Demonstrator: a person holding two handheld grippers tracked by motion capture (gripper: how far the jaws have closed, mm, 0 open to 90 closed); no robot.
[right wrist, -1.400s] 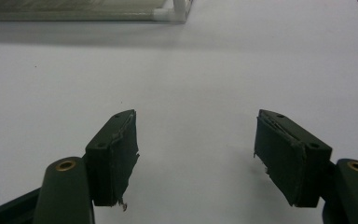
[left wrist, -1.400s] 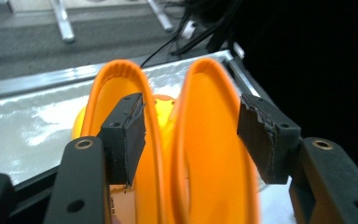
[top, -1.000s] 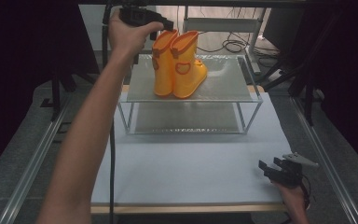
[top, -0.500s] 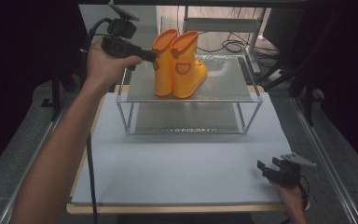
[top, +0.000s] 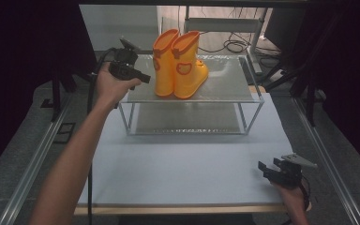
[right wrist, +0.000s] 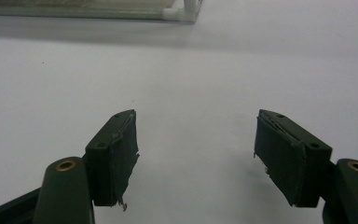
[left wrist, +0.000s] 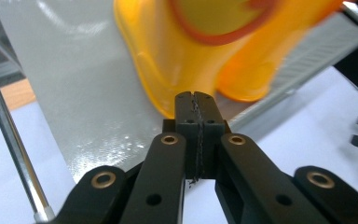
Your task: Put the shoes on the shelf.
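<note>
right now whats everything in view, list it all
boots: two, orange, upright side by side on the shelf's top
shelf: one, grey top on a metal frame, far half of the table
table: one, pale top, wooden edge in front
cables: a bundle, black, behind the shelf
left gripper: one, black, shut, at the shelf's left edge beside the boots
right gripper: one, black, open, low over the table's near right corner

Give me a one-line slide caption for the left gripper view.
Left gripper, jaws shut on nothing, points at the orange rubber boots on the grey shelf top.
</note>
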